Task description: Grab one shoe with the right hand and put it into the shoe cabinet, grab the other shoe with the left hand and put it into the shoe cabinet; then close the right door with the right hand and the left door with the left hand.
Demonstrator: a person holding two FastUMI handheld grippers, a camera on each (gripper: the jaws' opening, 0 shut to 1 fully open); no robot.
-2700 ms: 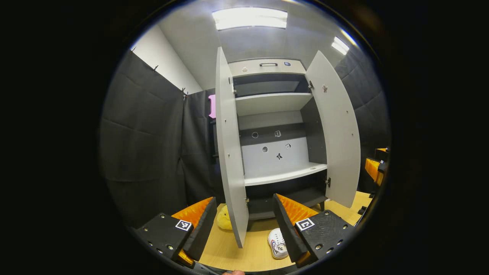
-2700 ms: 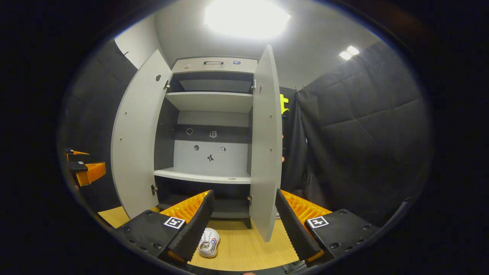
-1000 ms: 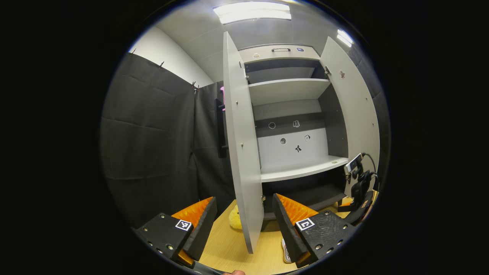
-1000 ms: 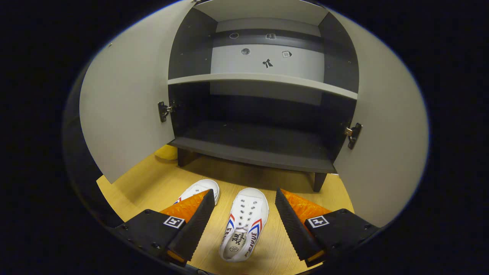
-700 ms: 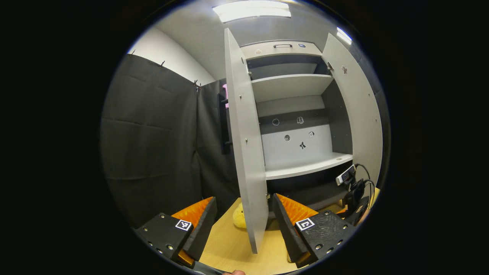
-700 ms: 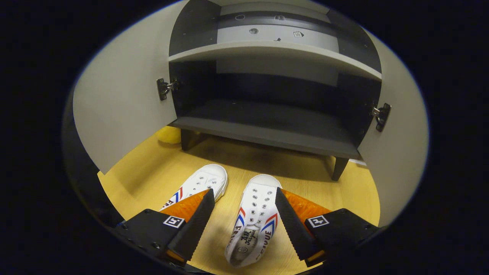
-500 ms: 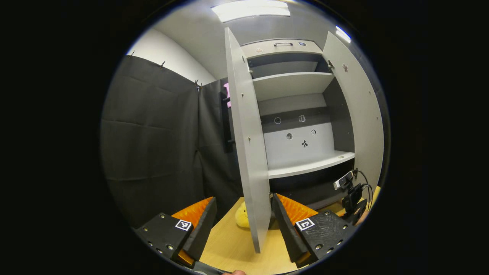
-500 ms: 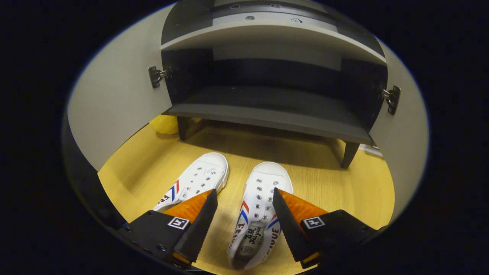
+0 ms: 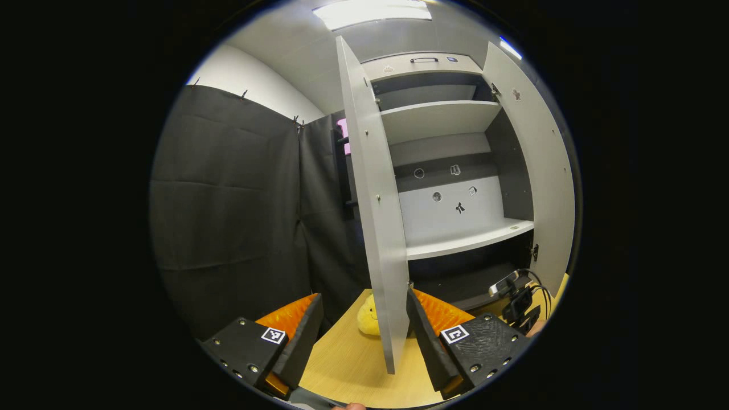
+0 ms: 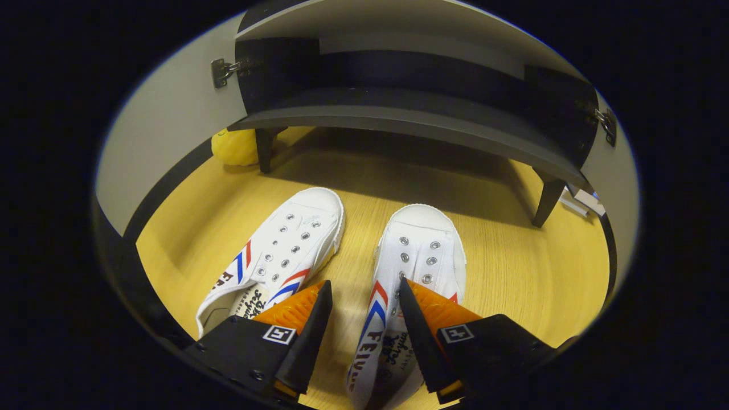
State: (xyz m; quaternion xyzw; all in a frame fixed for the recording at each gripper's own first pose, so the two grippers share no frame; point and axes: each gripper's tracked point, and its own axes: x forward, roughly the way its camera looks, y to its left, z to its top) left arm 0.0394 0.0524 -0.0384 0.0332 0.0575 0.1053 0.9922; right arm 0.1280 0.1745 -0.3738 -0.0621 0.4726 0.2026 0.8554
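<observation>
The right claw (image 10: 360, 310) hangs low over the pale wooden floor (image 10: 501, 273), its jaws narrowed but not yet pressing, straddling the inner side wall of the right-hand white canvas shoe with red and blue stripes (image 10: 413, 273). One finger sits in the gap between the two shoes and the other is over this shoe's open mouth, which I judge is a set-up to pinch the side wall and lift. The shoe lies at 12 o'clock from the claw, toe toward the cabinet. Its twin, the left-hand white canvas shoe (image 10: 285, 253), lies just beside it at 10 o'clock, angled slightly away, near enough that the claw's outer finger could nudge it as it closes.

Beyond the toes, at 12 o'clock, stands the grey shoe cabinet (image 10: 410, 122) on short dark legs, its bottom shelf open, dark and bare. A small yellow plush toy (image 10: 233, 146) sits on the floor at 11 o'clock by the cabinet's front leg, clear of the lifting path.

The left claw (image 9: 360, 336) waits higher up, jaws wide and holding nothing. The tall pale grey left door (image 9: 376, 216) stands edge-on straight ahead of it, with the right door (image 9: 547, 171) swung open at 2 o'clock. Both shoes are on the floor, so no step is finished.
</observation>
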